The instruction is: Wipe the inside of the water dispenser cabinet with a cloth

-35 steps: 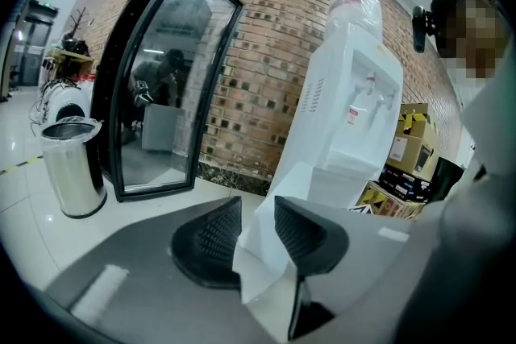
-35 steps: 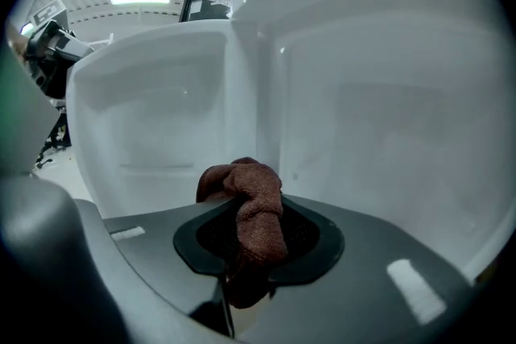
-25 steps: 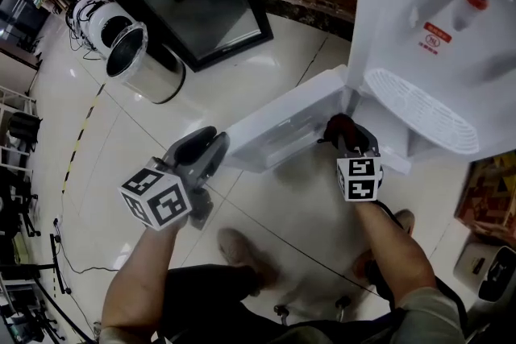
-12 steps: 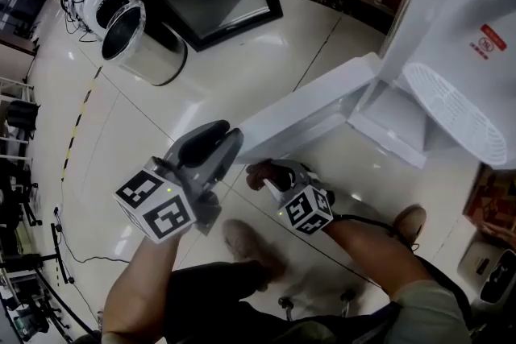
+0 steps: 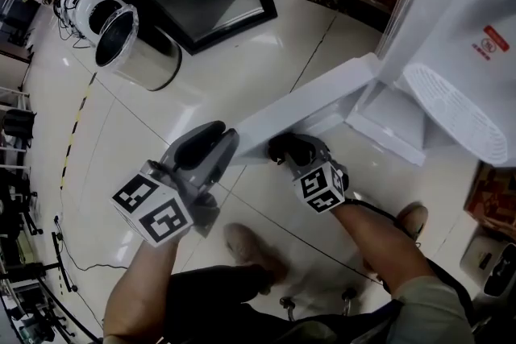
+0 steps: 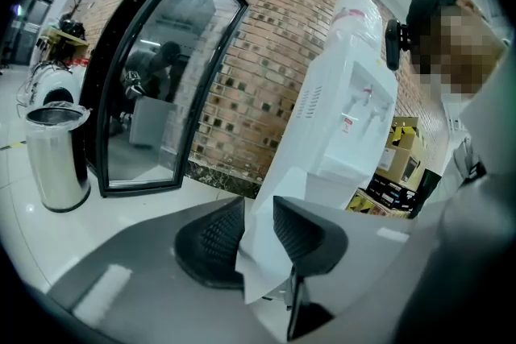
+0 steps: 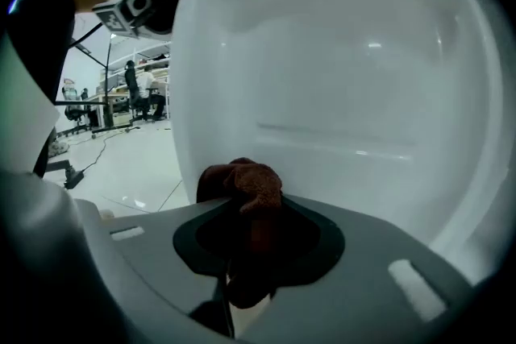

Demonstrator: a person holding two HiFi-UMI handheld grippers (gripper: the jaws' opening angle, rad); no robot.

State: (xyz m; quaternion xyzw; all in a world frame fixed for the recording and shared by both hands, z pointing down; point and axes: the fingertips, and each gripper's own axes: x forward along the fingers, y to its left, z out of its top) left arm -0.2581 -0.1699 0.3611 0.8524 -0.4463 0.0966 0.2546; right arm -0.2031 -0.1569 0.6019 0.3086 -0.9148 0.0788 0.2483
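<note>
Left gripper [image 6: 258, 242]: jaws narrowly parted, clamped on the free edge of the white cabinet door [image 5: 310, 105]. Right gripper [image 5: 289, 147]: closed on a bunched brown cloth [image 7: 246, 189], close before that door's inner face.

Seen from above: two hand-held grippers, left gripper [image 5: 211, 149] at seven o'clock and right gripper [image 5: 289, 149] at centre, one water dispenser [image 5: 472, 36] at two o'clock, one cabinet door [image 5: 310, 105], one brown cloth [image 7: 242, 185], one steel bin [image 5: 133, 52] at ten o'clock, two shoes [image 5: 244, 244] [image 5: 411, 219].

Looks like an open lab-style workroom: glossy pale tiled floor [image 5: 266, 68], red-brown brick wall [image 6: 250, 68], stacked yellow-and-brown cardboard boxes [image 6: 401, 149], trailing black cables [image 5: 68, 258], distant desks with seated people [image 7: 121, 102].
</note>
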